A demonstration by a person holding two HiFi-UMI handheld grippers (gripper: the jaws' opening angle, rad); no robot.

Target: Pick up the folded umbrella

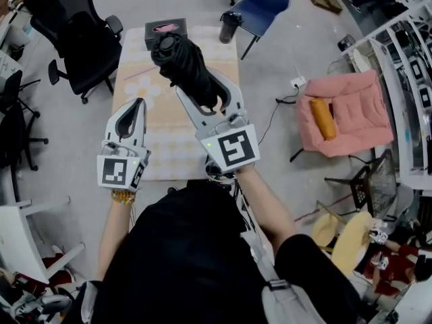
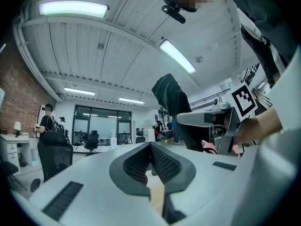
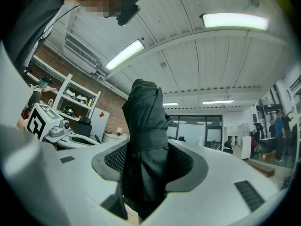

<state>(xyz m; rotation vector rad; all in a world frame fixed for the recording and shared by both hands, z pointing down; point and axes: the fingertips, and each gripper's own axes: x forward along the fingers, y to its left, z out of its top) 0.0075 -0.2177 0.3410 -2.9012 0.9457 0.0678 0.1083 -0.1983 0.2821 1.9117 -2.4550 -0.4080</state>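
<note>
**Umbrella is up, but the hold sits on soft cloth**

The right hand-held gripper [image 1: 200, 83] is clamped on the folded umbrella [image 3: 146, 140]. Its 2 jaws are spread wide around the black bundle near its lower end, so most of the length stands above the pads. The umbrella appears to be clear of the tabletop [image 1: 162, 137], in front of the person. The left hand-held gripper [image 1: 139, 106] sits beside it with its jaws together and nothing between them.

There are 2 likely risks:

- **Slipping:** The pads seem to press on loose canopy fabric, not the shaft. The cloth could shift and let the umbrella slide down through the grip.
- **Pivoting:** With so much length above the pads, a quick swing or tilt could turn it in the jaws.

If dropped, it would likely land on the tabletop near the black box [image 1: 165, 32].
</note>
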